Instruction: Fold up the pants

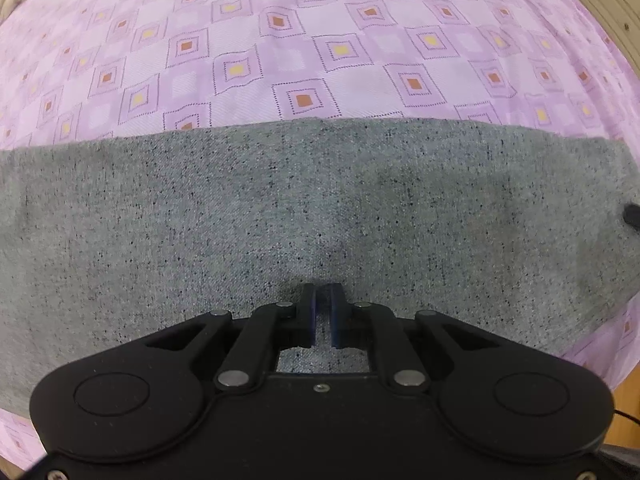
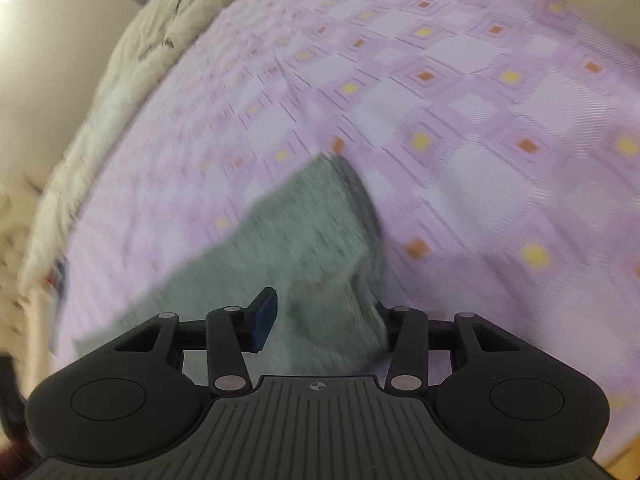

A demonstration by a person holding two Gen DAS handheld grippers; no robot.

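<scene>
The left gripper [image 1: 323,314] has its two blue-padded fingers [image 1: 310,312] drawn almost together, only a thin slit between them, and they press down on the grey speckled pants [image 1: 320,208]; whether a pinch of cloth sits in that slit cannot be told. The pants spread as a flat, wide band under and ahead of this gripper, running off to both sides, with a straight far edge just ahead. Beyond that edge lies a broad stretch of purple bedsheet [image 1: 320,40] patterned with squares, smooth and bare out to the bed's far rim. A small dark tip [image 1: 632,216] pokes in at the far right edge over the pants. The right gripper [image 2: 320,316] stands spread wide, its left blue pad [image 2: 264,316] clear to see, its right finger hidden behind a raised fold of the same pants [image 2: 312,240]; the cloth bunches between the fingers and drapes over the right one, though the view is blurred. From here the pants run forward to a corner and back to the left. Sheet [image 2: 480,120] lies open ahead and to the right; a cream quilt [image 2: 152,40] borders the far left.
</scene>
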